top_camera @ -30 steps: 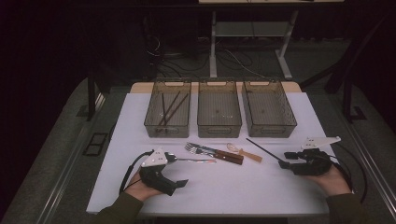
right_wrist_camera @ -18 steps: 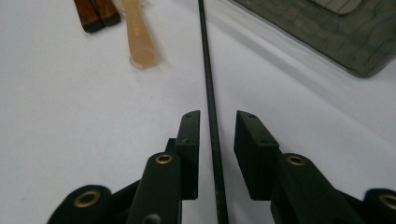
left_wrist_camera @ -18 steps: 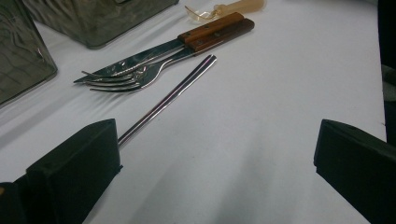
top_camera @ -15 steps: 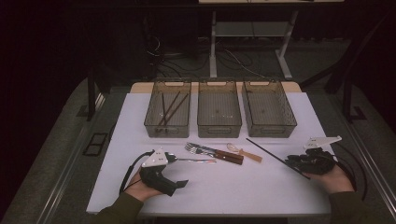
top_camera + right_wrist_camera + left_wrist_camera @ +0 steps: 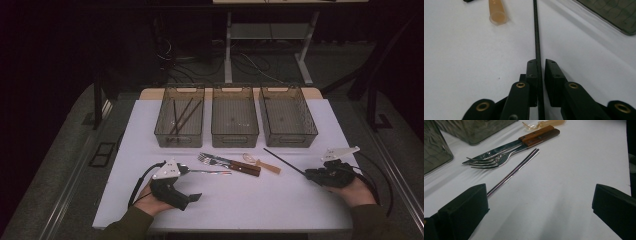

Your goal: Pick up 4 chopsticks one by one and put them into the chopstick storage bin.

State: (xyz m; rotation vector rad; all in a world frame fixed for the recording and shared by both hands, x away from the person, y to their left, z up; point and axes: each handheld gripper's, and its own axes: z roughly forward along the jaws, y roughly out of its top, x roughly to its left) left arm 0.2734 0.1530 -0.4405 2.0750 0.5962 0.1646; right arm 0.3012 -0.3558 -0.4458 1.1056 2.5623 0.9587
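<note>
Three bins (image 5: 234, 131) stand in a row at the back of the tabletop (image 5: 260, 200); cutlery (image 5: 230, 163) lies before the middle one.

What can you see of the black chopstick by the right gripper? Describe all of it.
The black chopstick is a thin, straight, matte dark rod. It lies on the white table, slanting from in front of the right bin toward the right gripper. In the right gripper view its near end runs between the jaws, which are nearly shut around it. Its far end passes beside a tan handle without touching it.
</note>
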